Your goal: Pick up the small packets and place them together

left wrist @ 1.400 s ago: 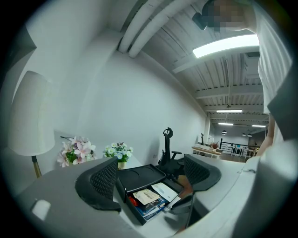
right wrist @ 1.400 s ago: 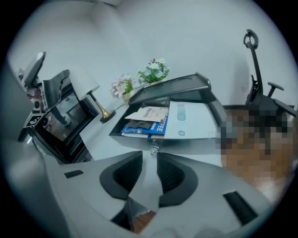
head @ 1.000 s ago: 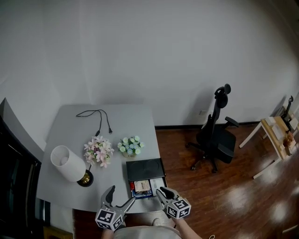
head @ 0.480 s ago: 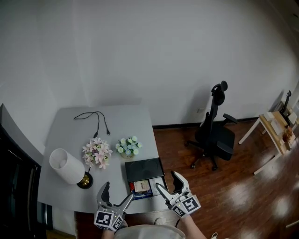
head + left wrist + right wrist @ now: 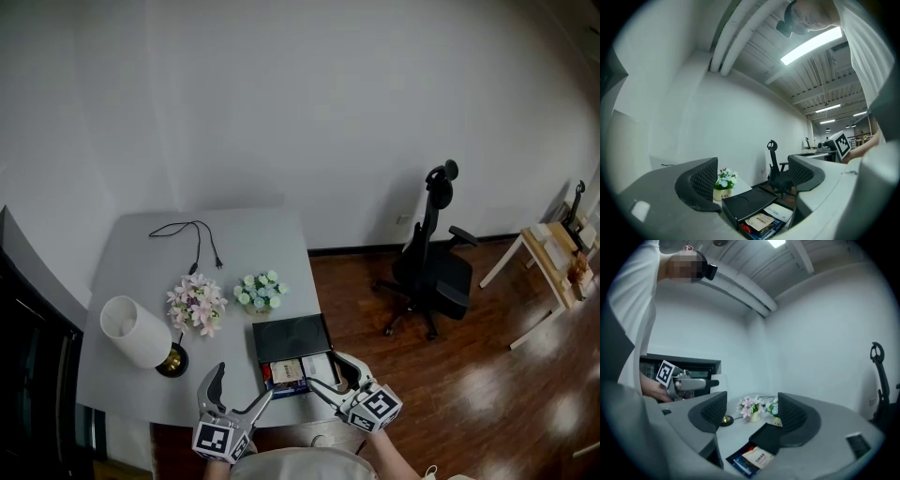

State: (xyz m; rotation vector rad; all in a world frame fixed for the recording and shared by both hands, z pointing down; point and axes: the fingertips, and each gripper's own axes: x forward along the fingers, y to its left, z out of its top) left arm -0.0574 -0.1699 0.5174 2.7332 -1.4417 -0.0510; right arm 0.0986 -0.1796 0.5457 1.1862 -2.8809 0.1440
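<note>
Right gripper (image 5: 751,414): my jaws stood wide and empty, just closing; left gripper (image 5: 757,178) open, empty too. Small packets (image 5: 287,373) lay in the black tray (image 5: 292,337) at the near edge of the worktop (image 5: 141,277). Step judged: reach; next I needed one packet between the jaws.

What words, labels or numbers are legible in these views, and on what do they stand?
"Life": on the white flower pot, faint, in the left gripper view.
Print on the top packet in the black box: too blurred to read.
Nothing else is legible.
</note>
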